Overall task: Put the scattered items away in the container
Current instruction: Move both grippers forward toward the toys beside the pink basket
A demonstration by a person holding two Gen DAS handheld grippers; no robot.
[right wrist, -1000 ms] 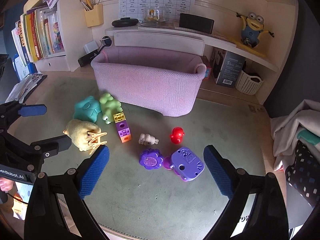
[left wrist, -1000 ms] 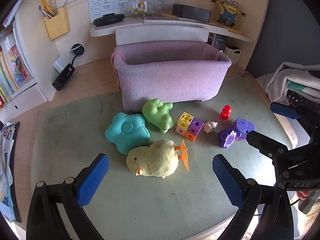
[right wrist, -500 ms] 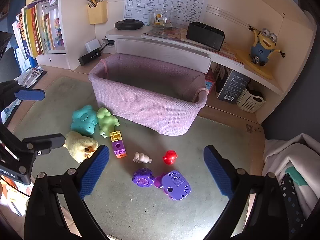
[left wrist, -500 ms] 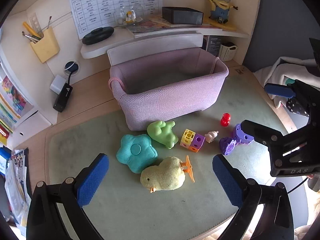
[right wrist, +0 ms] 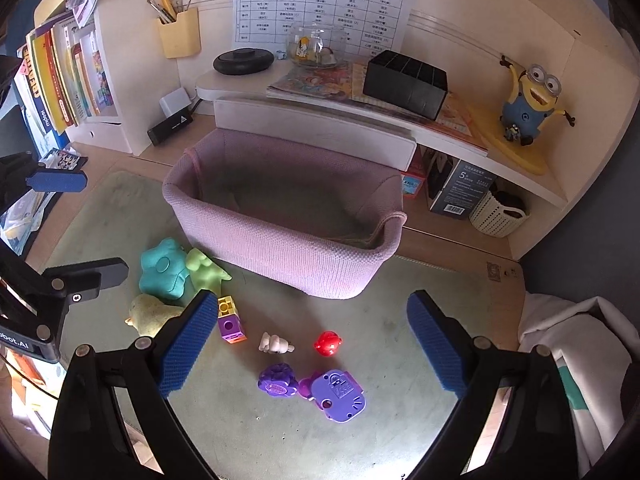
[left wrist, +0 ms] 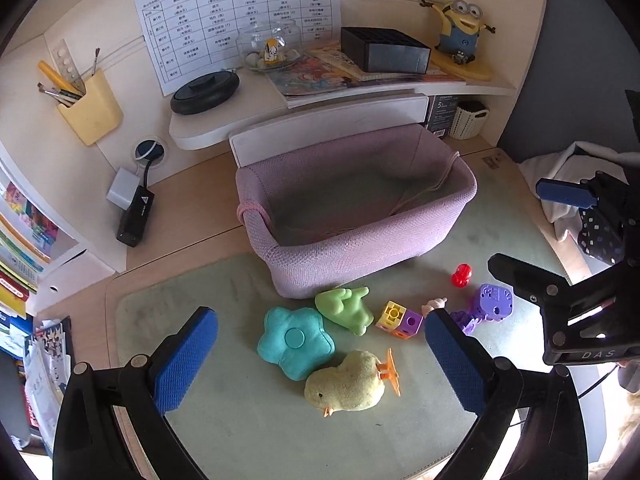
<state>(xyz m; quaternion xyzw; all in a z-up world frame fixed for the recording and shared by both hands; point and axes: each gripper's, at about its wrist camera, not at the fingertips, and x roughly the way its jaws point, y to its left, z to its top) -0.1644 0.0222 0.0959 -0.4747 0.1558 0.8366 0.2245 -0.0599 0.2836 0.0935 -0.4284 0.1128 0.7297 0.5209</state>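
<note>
Home study desk, likely child's room. Class timetable sheet (left wrist: 240,12) taped on back wall, yellow pen holder (left wrist: 90,110) with brushes and ruler, children's books (right wrist: 60,72) stacked at side, minion figure (right wrist: 528,104) on shelf, picture books (left wrist: 352,74) under black box, plush toys (left wrist: 320,344) on green desk mat (left wrist: 248,432).

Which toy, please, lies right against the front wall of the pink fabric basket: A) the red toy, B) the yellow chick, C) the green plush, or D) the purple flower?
C: the green plush sits up against the foot of the pink fabric basket, while the red toy, yellow chick and purple flower lie farther out on the green mat.
</note>
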